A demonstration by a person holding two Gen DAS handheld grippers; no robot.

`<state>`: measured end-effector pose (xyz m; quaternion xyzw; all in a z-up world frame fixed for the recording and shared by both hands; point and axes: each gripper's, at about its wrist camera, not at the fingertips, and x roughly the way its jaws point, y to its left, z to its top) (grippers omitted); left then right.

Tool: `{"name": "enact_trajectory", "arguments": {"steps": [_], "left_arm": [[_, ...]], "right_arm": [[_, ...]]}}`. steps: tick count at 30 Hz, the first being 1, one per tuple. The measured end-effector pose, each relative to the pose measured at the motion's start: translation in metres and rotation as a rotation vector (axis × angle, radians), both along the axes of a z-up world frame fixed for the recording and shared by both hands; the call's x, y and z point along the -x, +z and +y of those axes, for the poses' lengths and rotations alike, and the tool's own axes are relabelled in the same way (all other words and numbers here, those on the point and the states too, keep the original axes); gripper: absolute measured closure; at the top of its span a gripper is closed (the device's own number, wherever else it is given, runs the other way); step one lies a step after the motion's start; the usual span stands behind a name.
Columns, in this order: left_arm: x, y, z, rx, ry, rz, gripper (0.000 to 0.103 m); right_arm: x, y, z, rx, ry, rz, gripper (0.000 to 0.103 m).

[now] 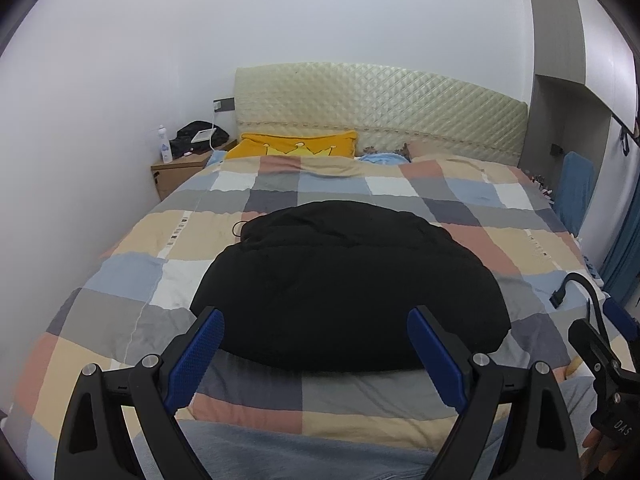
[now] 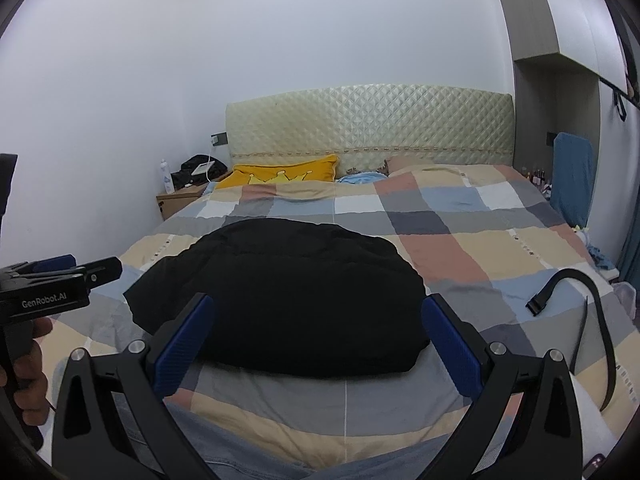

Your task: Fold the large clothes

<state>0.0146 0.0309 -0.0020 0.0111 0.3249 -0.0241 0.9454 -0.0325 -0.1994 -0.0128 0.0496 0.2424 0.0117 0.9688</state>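
On the checked blanket of the bed lies a big black coat, folded into a puffy bundle, in the middle near the close edge. Left gripper and right gripper both hang just in front of it, fingers wide apart, holding nothing. Far off sits a yellow pillow.

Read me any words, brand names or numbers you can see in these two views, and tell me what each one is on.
"GenRobot.AI": white print on the body of the left gripper, right wrist view.
"DAS": partial print on the right gripper, cut off by the frame edge, left wrist view.
White bottle on the nightstand: label too small to read.
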Motion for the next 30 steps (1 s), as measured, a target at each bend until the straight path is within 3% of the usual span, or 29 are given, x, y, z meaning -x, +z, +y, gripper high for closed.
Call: {"name": "enact_trajectory", "arguments": {"steps": [30], "left_arm": [[0.0000,-0.0077,-0.0021,0.003,0.015,0.033,0.010]], "right_arm": [[-0.0064,-0.0062,-0.0006,-0.038,0.006,0.042,0.000]]}}
